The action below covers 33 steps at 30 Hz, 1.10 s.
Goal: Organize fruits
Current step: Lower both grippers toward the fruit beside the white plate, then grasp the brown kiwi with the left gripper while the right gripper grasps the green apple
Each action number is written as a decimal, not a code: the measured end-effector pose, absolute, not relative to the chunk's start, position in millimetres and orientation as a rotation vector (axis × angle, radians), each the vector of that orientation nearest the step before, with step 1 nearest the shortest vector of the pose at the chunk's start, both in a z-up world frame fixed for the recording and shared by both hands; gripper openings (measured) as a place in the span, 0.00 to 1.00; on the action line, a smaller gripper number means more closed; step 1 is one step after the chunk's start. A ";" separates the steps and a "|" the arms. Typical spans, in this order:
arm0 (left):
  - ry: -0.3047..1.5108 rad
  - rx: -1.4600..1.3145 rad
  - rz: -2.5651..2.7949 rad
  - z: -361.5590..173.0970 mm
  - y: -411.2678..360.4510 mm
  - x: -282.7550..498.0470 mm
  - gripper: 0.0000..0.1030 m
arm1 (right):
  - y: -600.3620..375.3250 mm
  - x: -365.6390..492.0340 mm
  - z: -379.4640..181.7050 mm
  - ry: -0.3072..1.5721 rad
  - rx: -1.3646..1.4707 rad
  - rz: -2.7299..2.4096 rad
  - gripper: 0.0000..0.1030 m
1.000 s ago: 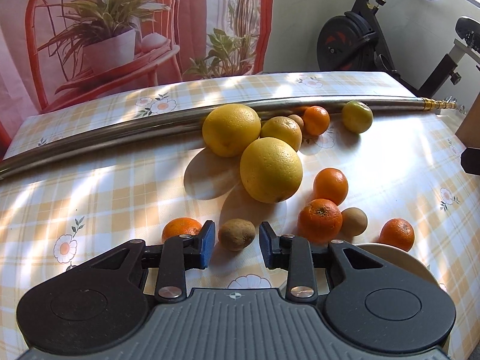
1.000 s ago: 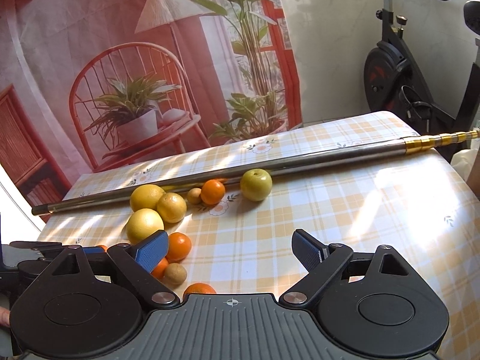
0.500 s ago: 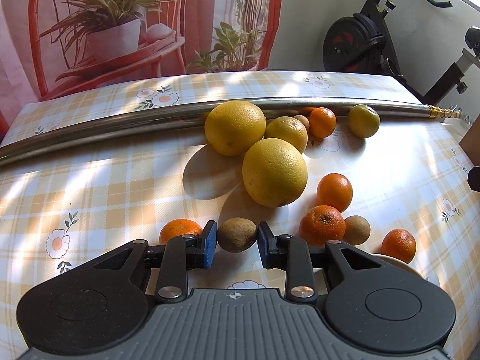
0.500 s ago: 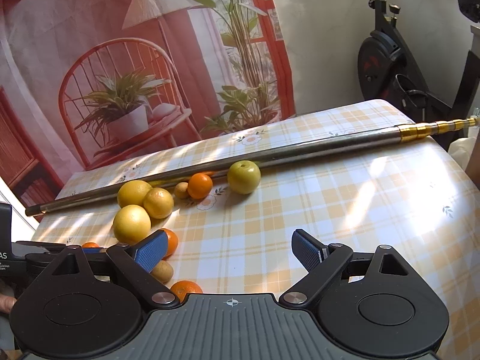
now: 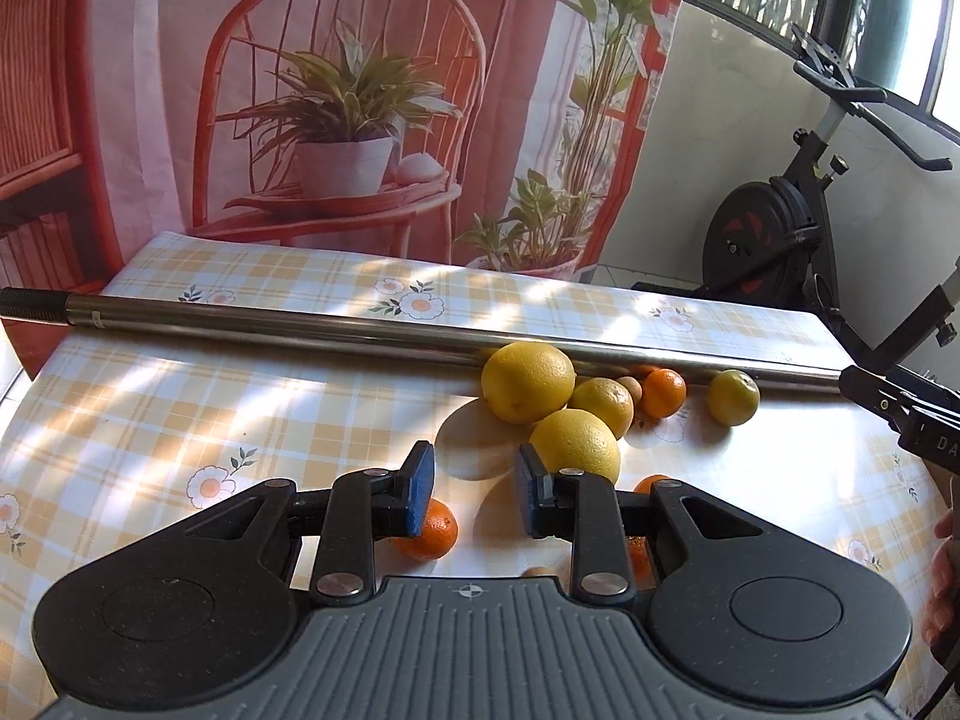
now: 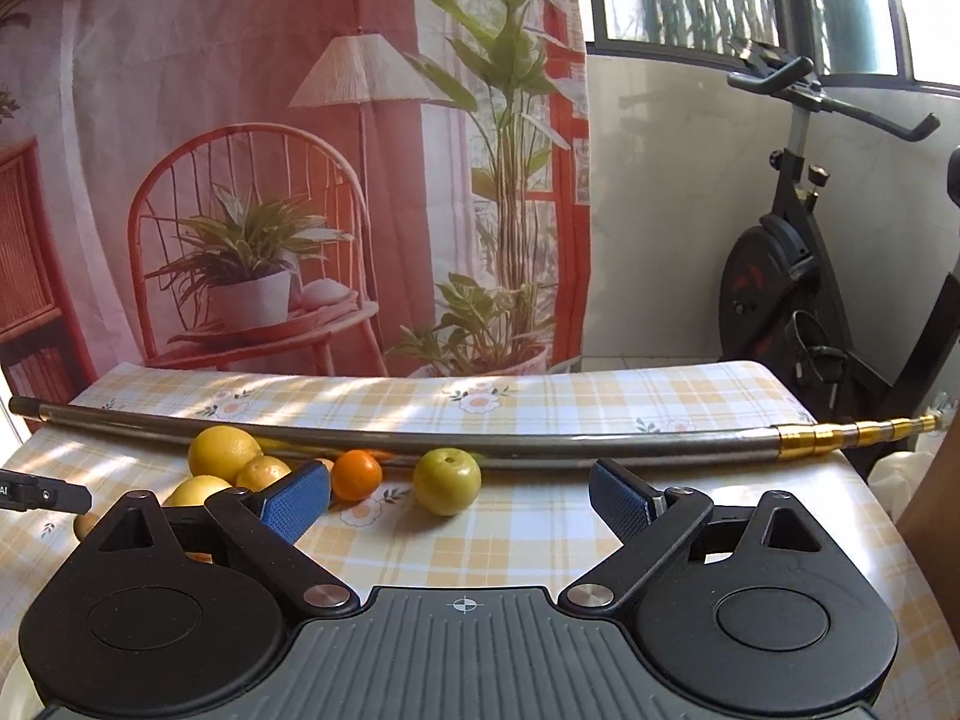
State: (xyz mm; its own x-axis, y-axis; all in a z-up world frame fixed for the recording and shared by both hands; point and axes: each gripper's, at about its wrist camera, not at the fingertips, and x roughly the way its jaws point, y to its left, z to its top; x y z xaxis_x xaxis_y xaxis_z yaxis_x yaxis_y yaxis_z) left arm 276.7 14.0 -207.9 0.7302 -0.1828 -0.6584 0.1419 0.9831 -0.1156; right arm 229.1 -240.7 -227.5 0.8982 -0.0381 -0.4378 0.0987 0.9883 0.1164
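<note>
Fruits lie clustered on the checked tabletop, near a long steel pole that runs across its far side. In the left wrist view, a large yellow citrus touches the pole. A second large one sits nearer, and a smaller yellow one is just to their right. Further right along the pole come a small brown fruit, a small orange and a yellow-green fruit.

Only this view shows the nearest fruits. One orange is partly behind the left finger. Another orange peeks over the right finger's linkage, and a tan fruit is almost hidden under the body.

The left claw hangs above the tabletop with its blue pads narrowly parted. Nothing is between them.

Only the right wrist view shows the pole's brass-coloured end, which sticks out past the right edge toward an exercise bike. It also shows the bare right half of the tabletop. At its far left, a brown fruit lies on the cloth just below the tip of the left claw.

The right claw has its jaws wide and opening, with nothing between the pads. The yellow-green fruit sits beyond the gap. The small orange is just right of its left pad.
</note>
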 end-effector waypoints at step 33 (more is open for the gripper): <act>0.955 -0.176 -0.390 -282.7 -8.9 320.7 0.34 | -249.3 310.7 -297.6 0.519 0.196 -0.052 0.72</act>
